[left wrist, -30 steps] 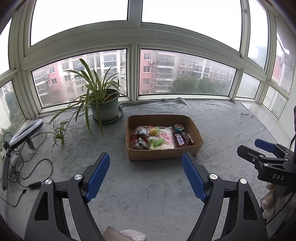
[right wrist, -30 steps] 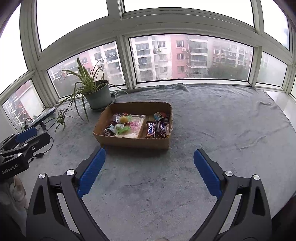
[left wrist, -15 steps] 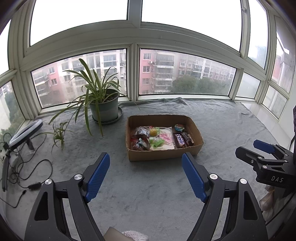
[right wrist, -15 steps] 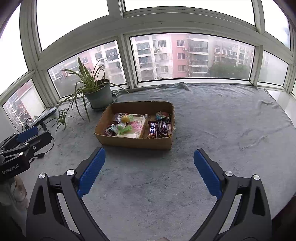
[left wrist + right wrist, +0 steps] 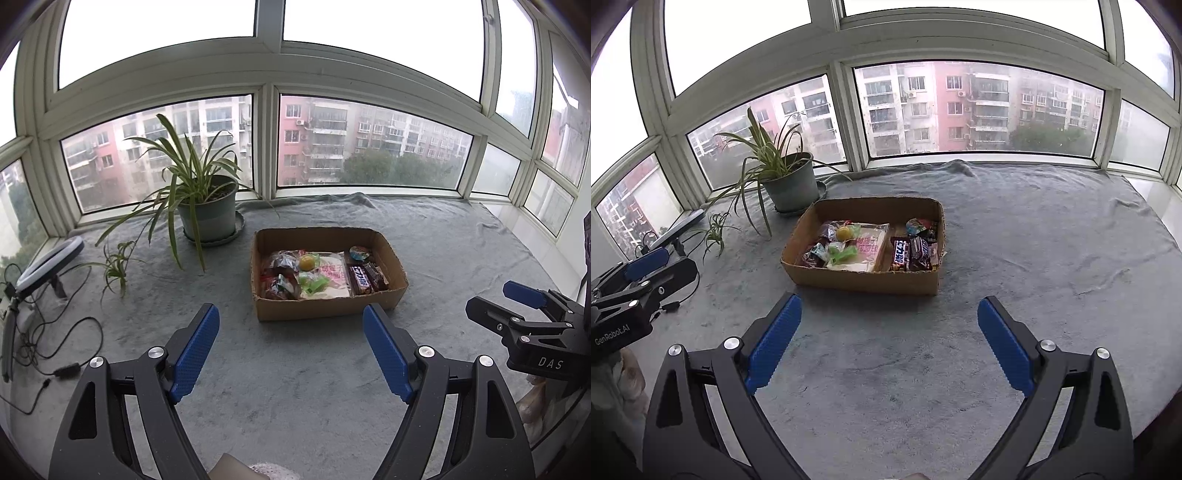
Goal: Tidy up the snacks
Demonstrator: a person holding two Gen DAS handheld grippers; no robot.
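Observation:
A shallow cardboard box (image 5: 391, 254) (image 5: 864, 282) sits on the grey blanket. It holds several snacks: chocolate bars (image 5: 364, 277) (image 5: 910, 251) at its right end, a white bread packet (image 5: 334, 273) (image 5: 866, 249), a yellow ball-shaped sweet (image 5: 306, 263) (image 5: 843, 233) and dark wrapped pieces (image 5: 280, 286). My left gripper (image 5: 290, 343) is open and empty, short of the box. My right gripper (image 5: 888, 339) is open and empty, also short of the box. Each gripper shows in the other's view: the right one (image 5: 524, 310), the left one (image 5: 639, 273).
A potted spider plant (image 5: 208, 216) (image 5: 792, 186) stands left of the box by the window. A ring light (image 5: 50, 264) and black cables (image 5: 55, 339) lie at the far left. Grey blanket (image 5: 1052, 258) stretches to the right. Windows close off the back.
Both grippers have barely moved and stay open. The right wrist view has shifted slightly, so the box sits a little further right in it.

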